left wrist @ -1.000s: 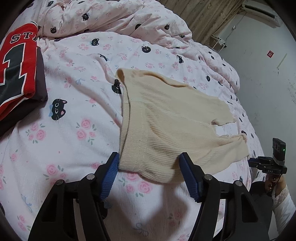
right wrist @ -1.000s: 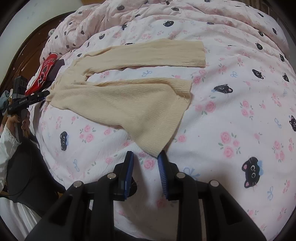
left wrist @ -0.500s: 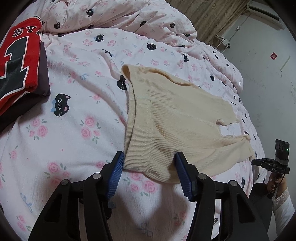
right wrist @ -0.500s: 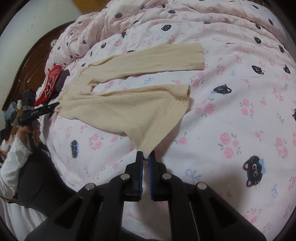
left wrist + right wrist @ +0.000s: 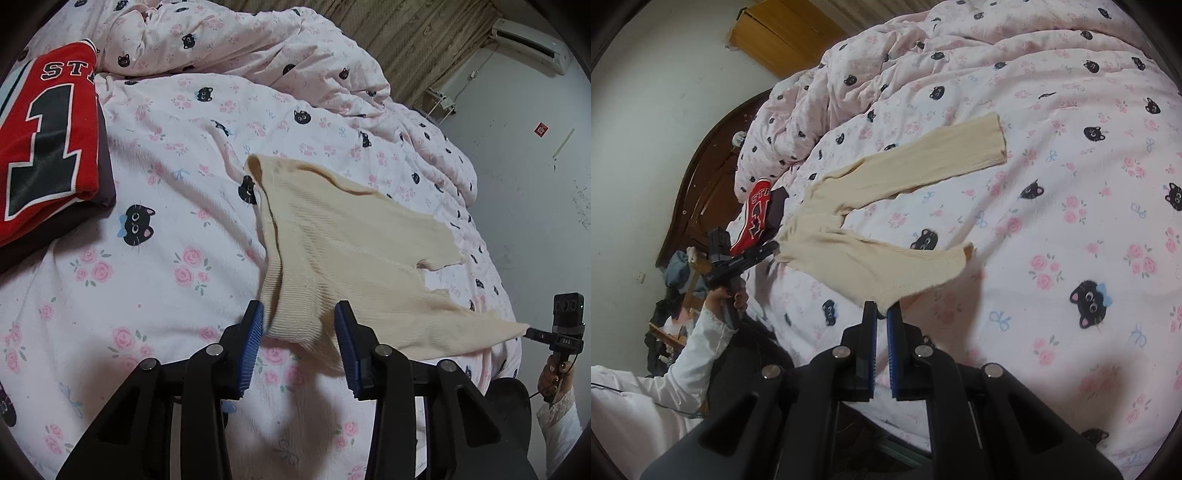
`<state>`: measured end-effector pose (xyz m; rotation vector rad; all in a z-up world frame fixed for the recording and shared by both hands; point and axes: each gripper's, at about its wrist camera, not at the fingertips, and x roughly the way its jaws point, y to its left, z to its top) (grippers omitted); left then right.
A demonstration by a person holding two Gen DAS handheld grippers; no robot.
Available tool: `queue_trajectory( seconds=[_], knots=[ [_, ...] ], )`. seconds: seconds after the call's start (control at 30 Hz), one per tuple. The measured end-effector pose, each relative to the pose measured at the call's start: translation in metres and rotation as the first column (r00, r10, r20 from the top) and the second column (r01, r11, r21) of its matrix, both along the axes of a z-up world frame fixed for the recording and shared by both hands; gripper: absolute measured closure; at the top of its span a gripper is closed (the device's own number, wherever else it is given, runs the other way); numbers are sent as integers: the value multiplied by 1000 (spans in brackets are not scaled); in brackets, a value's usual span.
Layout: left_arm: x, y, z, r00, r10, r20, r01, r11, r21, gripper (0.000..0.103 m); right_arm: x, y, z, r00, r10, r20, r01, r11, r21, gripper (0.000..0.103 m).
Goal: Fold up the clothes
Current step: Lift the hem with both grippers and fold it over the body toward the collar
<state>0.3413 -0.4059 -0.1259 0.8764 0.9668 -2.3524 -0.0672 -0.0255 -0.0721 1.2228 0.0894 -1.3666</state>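
Cream knit top (image 5: 332,251) lies spread mid-frame on the bed (image 5: 166,240), unfolded; folded red jersey (image 5: 44,136) sits upper left. Right tongs (image 5: 881,317) pinch its hem corner; left tongs (image 5: 299,332) gape around the other, unclamped.

The right gripper (image 5: 881,314) has closed from wide open onto the bottom corner of the cream top (image 5: 871,266) and lifted it off the bed cover (image 5: 1071,221). The left gripper (image 5: 298,325) has narrowed around the other corner, but its pads (image 5: 255,328) seem not yet closed.
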Motion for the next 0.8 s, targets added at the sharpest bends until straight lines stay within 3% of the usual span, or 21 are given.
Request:
queue_trajectory(
  seconds=[0.17,0.3,0.4,0.8],
  knots=[
    [-1,0,-1,1000,-2,6,2,1000,3,70,12,1,-11,999,32,-32,-30,997,68,97],
    [0,-2,-7,1000,2,12,-3,998,62,66,10,1,-29,999,14,-45,-9,992,124,97],
    [-2,2,-9,999,-8,38,6,999,54,58,10,0,-37,999,12,-38,-7,991,131,97],
    [5,-1,-12,998,36,49,-39,997,74,58,13,-4,-48,1000,7,-28,-3,988,157,93]
  ],
)
